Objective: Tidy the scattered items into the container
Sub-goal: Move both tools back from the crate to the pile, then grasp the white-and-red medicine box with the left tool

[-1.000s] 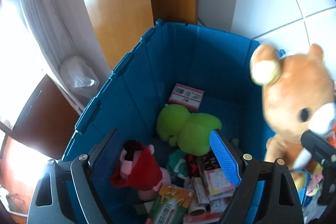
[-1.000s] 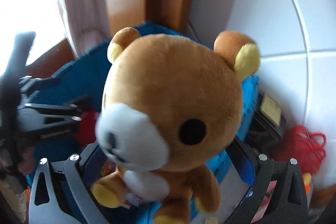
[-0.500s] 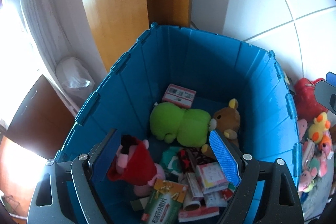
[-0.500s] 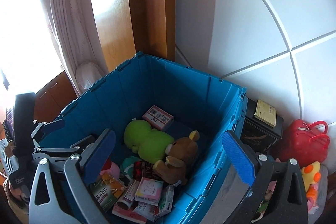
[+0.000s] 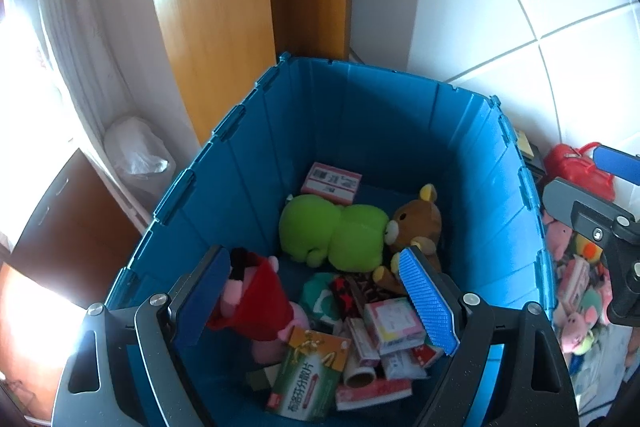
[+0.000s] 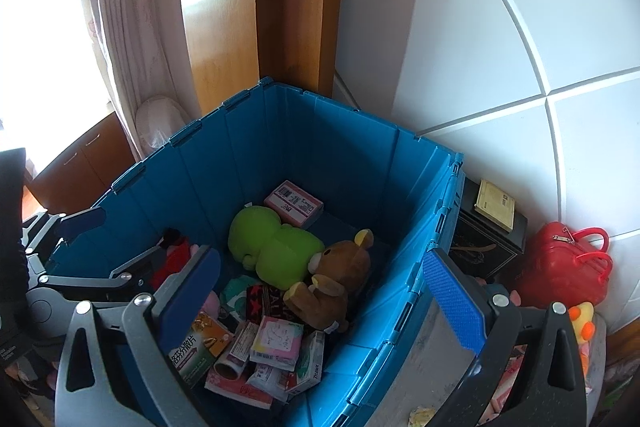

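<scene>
Left wrist view: the brown teddy bear (image 5: pixel 416 227), yellow-eared and white-muzzled, lies on the floor of the blue container (image 5: pixel 400 131) near its right wall, muzzle touching the green plush (image 5: pixel 332 235). A second ago it hung in the right claw; now it rests inside. The left claw (image 5: pixel 316 301) gapes wide, empty.

Right wrist view: the bear (image 6: pixel 332 279) lies head toward the far wall, feet toward the near boxes. The right claw (image 6: pixel 320 301) stands wide, empty.

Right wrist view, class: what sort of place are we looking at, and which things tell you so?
Probably a room in a home. A pale curtain hangs by a bright window, the floor is white tile, and soft toys and small boxes fill a blue storage crate beside a red handbag.
</scene>
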Action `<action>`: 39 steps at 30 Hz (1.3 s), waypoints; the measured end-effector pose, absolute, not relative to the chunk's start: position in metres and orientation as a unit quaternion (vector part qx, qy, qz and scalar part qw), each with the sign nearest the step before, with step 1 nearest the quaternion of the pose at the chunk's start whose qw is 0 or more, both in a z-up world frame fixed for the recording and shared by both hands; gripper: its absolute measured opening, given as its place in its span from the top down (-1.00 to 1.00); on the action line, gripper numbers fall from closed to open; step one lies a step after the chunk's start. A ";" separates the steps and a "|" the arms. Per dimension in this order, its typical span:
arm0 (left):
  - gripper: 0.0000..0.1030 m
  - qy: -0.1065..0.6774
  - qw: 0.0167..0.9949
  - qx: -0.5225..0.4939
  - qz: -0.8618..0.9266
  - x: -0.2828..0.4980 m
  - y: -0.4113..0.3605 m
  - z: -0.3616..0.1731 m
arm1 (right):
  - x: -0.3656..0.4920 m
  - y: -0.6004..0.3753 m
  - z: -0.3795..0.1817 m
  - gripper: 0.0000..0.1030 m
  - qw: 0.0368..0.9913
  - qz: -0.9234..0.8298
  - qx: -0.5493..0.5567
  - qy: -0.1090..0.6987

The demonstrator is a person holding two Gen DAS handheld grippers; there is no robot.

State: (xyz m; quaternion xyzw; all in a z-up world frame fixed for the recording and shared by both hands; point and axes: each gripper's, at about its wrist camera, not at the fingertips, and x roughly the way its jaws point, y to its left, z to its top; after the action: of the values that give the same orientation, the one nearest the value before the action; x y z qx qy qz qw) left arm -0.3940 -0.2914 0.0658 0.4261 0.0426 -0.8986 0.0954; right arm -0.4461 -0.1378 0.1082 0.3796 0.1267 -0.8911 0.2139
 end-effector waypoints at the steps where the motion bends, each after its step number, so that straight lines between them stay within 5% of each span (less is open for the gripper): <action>1: -0.70 0.043 0.095 0.425 -0.899 -0.391 -0.291 0.066 | -0.443 -0.136 0.108 -1.00 0.213 -0.891 0.380 0.128; 22: -0.70 0.042 0.064 0.374 -0.924 -0.287 -0.235 0.075 | -0.340 -0.076 0.085 -1.00 0.193 -0.905 0.360 0.116; 32: -0.75 0.022 0.053 0.323 -0.945 -0.233 -0.106 0.097 | -0.276 0.043 0.101 -1.00 0.203 -0.920 0.324 0.088; 39: -0.75 0.017 0.006 0.347 -0.938 -0.207 0.010 0.060 | -0.225 0.169 0.081 -1.00 0.164 -0.931 0.317 0.074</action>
State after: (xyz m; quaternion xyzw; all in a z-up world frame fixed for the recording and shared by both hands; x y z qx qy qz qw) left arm -0.2072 0.0099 0.0601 0.3467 0.0172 -0.9378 0.0061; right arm -0.2248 0.1692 0.0814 0.3170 0.0745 -0.9312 0.1640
